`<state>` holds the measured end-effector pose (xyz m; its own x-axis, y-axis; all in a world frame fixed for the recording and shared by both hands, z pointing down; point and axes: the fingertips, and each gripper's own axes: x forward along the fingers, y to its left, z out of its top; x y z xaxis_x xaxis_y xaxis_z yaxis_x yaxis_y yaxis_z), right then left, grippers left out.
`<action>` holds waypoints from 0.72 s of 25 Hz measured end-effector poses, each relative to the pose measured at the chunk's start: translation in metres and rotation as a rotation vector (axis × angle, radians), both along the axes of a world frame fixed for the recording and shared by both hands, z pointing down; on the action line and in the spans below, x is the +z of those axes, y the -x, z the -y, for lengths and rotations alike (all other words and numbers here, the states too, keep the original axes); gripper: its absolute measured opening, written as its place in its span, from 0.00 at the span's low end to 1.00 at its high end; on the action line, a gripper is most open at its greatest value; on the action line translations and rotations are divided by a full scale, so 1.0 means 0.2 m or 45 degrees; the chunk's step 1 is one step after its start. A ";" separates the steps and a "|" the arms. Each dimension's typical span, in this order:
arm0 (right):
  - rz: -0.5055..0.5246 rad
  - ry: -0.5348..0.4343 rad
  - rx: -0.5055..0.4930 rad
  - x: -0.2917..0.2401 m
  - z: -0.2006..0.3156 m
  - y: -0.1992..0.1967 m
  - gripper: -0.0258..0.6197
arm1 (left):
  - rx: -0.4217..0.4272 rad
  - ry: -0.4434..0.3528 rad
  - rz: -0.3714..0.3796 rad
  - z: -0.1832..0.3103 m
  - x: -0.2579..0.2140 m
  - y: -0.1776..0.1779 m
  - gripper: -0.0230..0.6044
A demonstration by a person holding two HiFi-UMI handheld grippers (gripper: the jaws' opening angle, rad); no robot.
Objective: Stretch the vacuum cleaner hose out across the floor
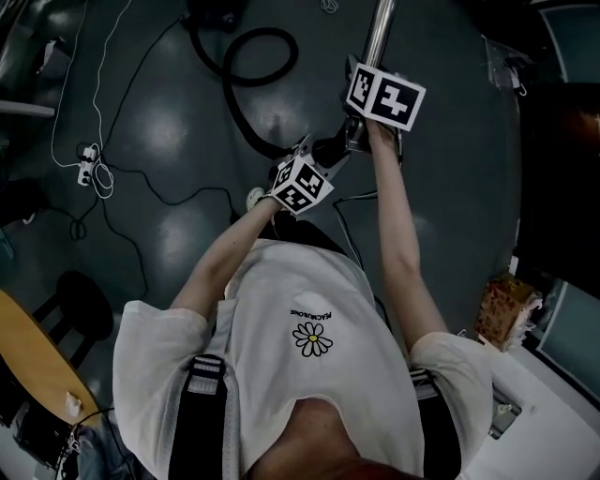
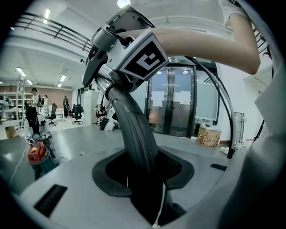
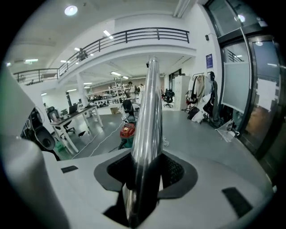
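Observation:
From the head view, my right gripper (image 1: pixel 367 67) is shut on the vacuum's shiny metal tube (image 1: pixel 381 26), which runs away from me. Just below it, my left gripper (image 1: pixel 328 155) is closed on the black curved hose end (image 1: pixel 323 150) where it meets the tube. The black hose (image 1: pixel 246 82) loops over the grey floor toward the vacuum cleaner (image 1: pixel 211 13) at the top edge. In the left gripper view the ribbed black hose end (image 2: pixel 134 129) fills the left gripper (image 2: pixel 143 174). In the right gripper view the chrome tube (image 3: pixel 149 120) sits in the right gripper (image 3: pixel 143 179).
Thin cables and a white power strip (image 1: pixel 89 165) lie on the floor at left. A wooden table (image 1: pixel 28 356) and a black stool (image 1: pixel 84 305) are at lower left, and a patterned box (image 1: pixel 506 309) stands at right. The red vacuum body (image 3: pixel 127 131) stands ahead, near desks.

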<state>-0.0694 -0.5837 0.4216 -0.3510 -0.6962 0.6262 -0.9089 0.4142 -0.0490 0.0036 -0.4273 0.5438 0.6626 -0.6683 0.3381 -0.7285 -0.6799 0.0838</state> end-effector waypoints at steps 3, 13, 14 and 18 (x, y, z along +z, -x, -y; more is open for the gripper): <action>-0.104 -0.068 -0.011 -0.03 -0.04 -0.01 0.30 | 0.035 -0.022 0.009 -0.05 -0.01 0.03 0.28; -0.787 -0.691 -0.539 -0.62 -0.29 -0.10 0.42 | 0.160 0.021 0.087 -0.19 0.11 0.12 0.28; -0.962 -0.680 -0.817 -0.56 -0.38 -0.05 0.42 | 0.140 0.042 0.074 -0.19 0.11 0.14 0.28; -1.533 -0.451 -1.817 -0.07 -0.75 0.00 0.42 | 0.039 0.133 0.064 -0.13 0.17 0.27 0.28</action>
